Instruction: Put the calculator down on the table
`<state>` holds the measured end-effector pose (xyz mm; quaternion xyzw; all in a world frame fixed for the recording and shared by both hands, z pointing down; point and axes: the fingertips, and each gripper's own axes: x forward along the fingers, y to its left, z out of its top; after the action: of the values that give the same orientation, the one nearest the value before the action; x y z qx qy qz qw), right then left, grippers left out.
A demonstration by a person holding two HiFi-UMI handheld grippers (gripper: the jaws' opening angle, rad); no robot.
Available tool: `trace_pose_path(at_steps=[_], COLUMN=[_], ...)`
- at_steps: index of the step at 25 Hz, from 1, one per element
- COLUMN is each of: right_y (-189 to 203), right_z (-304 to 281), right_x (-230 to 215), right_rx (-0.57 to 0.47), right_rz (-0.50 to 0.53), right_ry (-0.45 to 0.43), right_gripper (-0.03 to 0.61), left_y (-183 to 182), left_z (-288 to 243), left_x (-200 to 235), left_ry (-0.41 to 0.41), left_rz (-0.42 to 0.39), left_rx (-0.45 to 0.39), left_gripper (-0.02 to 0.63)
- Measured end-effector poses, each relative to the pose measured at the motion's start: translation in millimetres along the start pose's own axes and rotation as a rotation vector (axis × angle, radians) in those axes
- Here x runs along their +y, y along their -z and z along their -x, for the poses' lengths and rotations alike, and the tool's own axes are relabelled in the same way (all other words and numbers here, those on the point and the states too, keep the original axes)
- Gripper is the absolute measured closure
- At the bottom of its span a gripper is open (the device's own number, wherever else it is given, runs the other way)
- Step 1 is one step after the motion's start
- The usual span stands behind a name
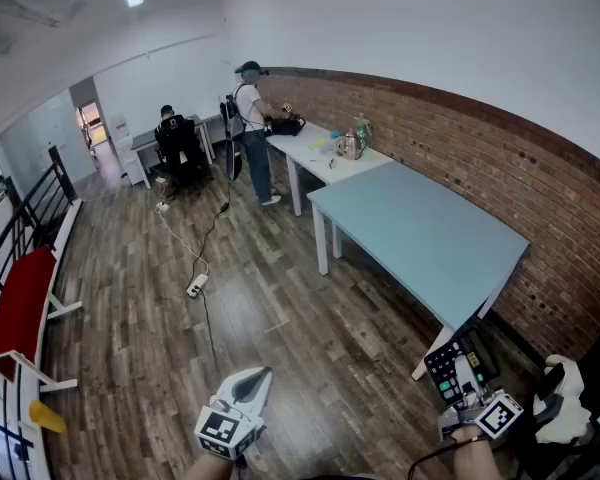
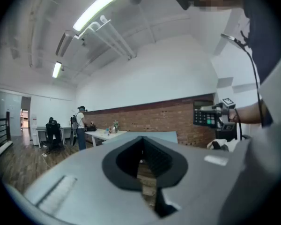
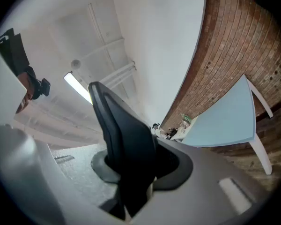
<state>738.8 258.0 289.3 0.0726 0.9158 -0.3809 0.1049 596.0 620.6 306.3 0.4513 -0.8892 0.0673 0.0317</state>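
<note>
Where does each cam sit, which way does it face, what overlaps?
Head view: on the person's head, facing steeply down over floor and blue table; left gripper and right gripper show low.
Left gripper view: on the left gripper, roughly level toward the brick wall; shut jaws, right forearm.
Right gripper view: on the right gripper, tilted ceilingward; jaws clamp the calculator.
Shared: blue table and calculator in all three.

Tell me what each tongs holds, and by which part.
Right tongs grip the calculator by its near end; left tongs hold nothing.
</note>
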Motion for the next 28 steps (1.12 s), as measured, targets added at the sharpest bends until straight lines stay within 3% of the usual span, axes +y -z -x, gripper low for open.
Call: trace_pose_path(at_steps=[3,7,11,17,28], right_y=[-2,5,5,-15,-19], right_z=[7,11,17,18,-25], right_x=[-10,-22,-26,-39,-58], right_rx=[0.015,0.02,0.022,-0.051,-0.024], right_rz=[0.005,-0.009,-0.015,-0.15,-0.065], right_ry=[0.001,0.007,-0.004,-0.065,-0.026], right_gripper=[0.46,0.46,0.46,0.46,0.46], left_y=[7,14,7,12,-14], left_z=[-3,-5,-3,-16,-101], left_x=[-16,-29,-37,-42,-9], left_ry=[0.023,0.037,0.03,0.008,0.081], left_rz=[0.031,-0.023,-0.015,0.014,0.088], left_rx=[-0.003,0.022,0.021,0.029,-0.067], left_gripper=[0.614,0.614,0.614,0.614,0.614])
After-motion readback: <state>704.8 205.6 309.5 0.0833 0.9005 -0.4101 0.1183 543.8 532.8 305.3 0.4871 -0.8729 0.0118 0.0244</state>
